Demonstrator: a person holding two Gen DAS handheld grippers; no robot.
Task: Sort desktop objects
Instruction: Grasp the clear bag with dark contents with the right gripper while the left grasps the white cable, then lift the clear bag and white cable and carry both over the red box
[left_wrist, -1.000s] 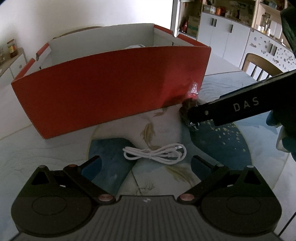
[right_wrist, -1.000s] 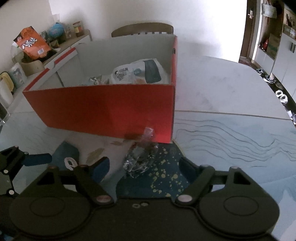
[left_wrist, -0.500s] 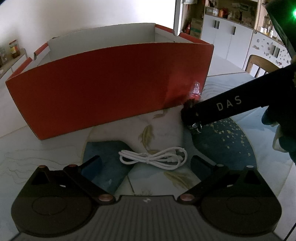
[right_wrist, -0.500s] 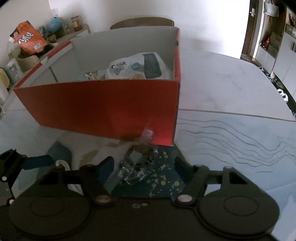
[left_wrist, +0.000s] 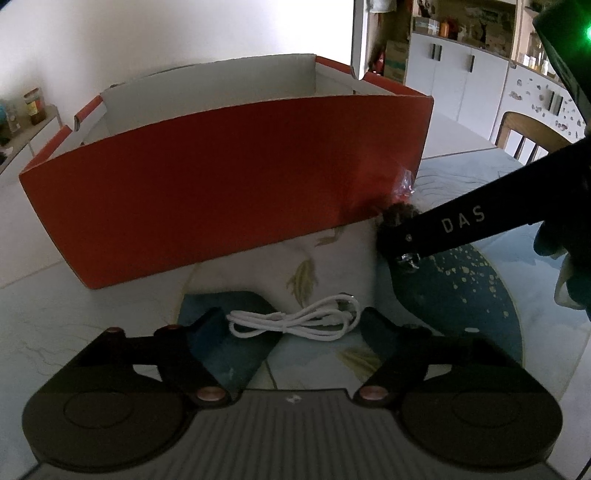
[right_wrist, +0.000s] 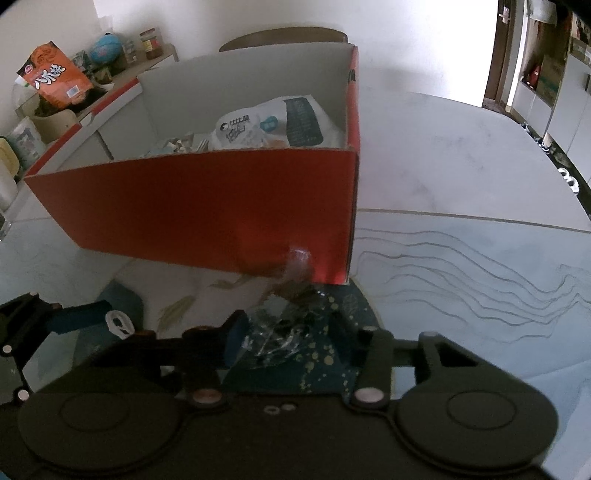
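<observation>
The white USB cable (left_wrist: 295, 322), coiled loose, lay on the patterned mat (left_wrist: 480, 295) just in front of the red cardboard box (left_wrist: 221, 192), between the left gripper (left_wrist: 293, 330) fingers w/ both ends of the bundle near the pads; jaws were closing, not yet pressing on it. To do this well, I'd judge the pinch should land across the bundle's middle so no loop slips out, then lift straight up before clearing the box wall. The crinkly clear-wrapped snack packet (right_wrist: 284, 332) sat on the dark blue part of the mat, close to the box's near right corner, between the right gripper (right_wrist: 291, 336) fingers; those jaws were closing too, the left pad at the wrapper's edge, firm grip not yet certain. Wrapper looked slippery, so squeeze low on the body, not the twisted tail (right_wrist: 299, 258). The box already held 1 white snack bag (right_wrist: 273, 125) plus small items.
</observation>
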